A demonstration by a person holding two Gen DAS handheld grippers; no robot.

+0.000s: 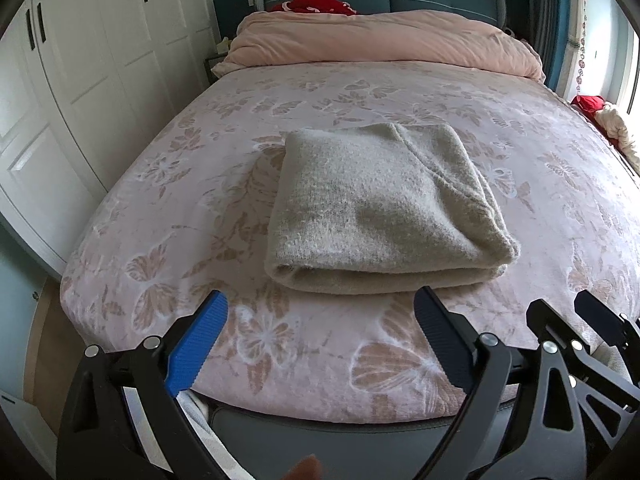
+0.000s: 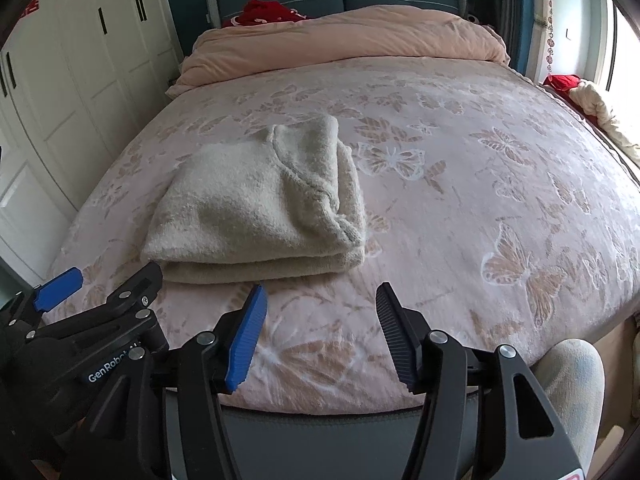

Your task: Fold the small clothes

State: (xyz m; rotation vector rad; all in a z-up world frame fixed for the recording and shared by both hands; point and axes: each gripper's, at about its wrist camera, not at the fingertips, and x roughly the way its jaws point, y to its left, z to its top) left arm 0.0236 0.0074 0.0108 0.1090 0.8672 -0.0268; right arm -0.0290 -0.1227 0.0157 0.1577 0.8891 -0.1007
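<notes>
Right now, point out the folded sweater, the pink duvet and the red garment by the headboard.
Folded beige sweater [image 1: 380,204], left wrist view, top layer.
Pink duvet [image 1: 376,40], left wrist view, middle.
Red garment [image 2: 266,11], right wrist view, centre.

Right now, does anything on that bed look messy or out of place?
Nothing much. The beige sweater lies folded on the bedspread, its right edge a bit bunched. Both grippers, left and right, hover open, touching nothing.

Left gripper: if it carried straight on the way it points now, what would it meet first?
Probably the folded beige sweater, at its near folded edge. The left gripper is open, empty, and only bare butterfly-print bedspread lies between; depth is uncertain.
</notes>
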